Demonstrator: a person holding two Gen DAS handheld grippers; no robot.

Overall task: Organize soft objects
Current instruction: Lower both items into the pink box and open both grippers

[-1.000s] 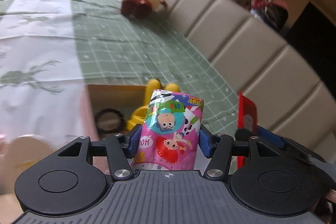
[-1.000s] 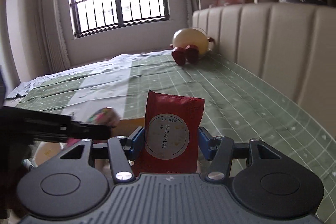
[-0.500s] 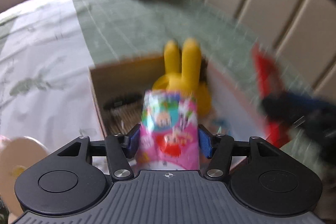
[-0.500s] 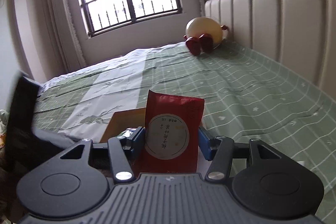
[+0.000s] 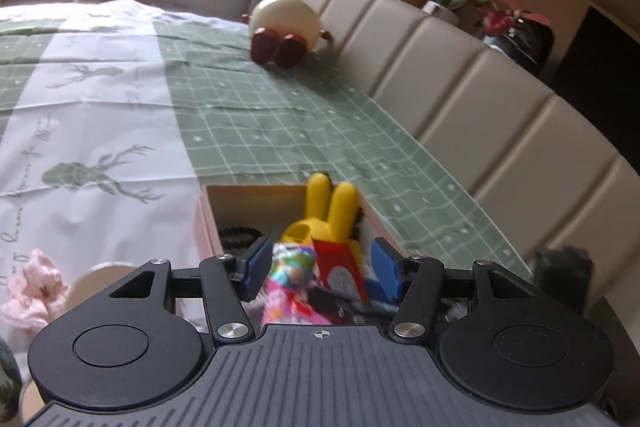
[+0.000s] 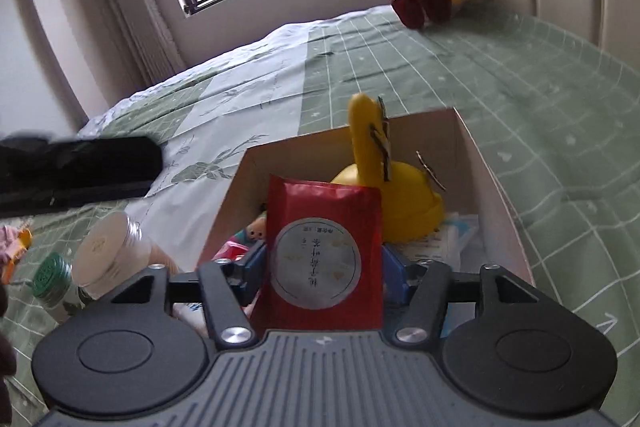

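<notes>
Between the blue pads of the right gripper (image 6: 324, 267) a red packet (image 6: 322, 251) is clamped upright by its lower edges, directly above the open cardboard box (image 6: 496, 187) ahead, where a yellow plush (image 6: 400, 199) sits. The packet is judged light, crinkly and slippery, best pinched flat across its width. The left gripper (image 5: 318, 269) is spread apart, with a pink packet (image 5: 288, 283) lying loose below it in the box.

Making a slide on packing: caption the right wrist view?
Right gripper holds a red packet over a cardboard box containing a yellow toy.
</notes>
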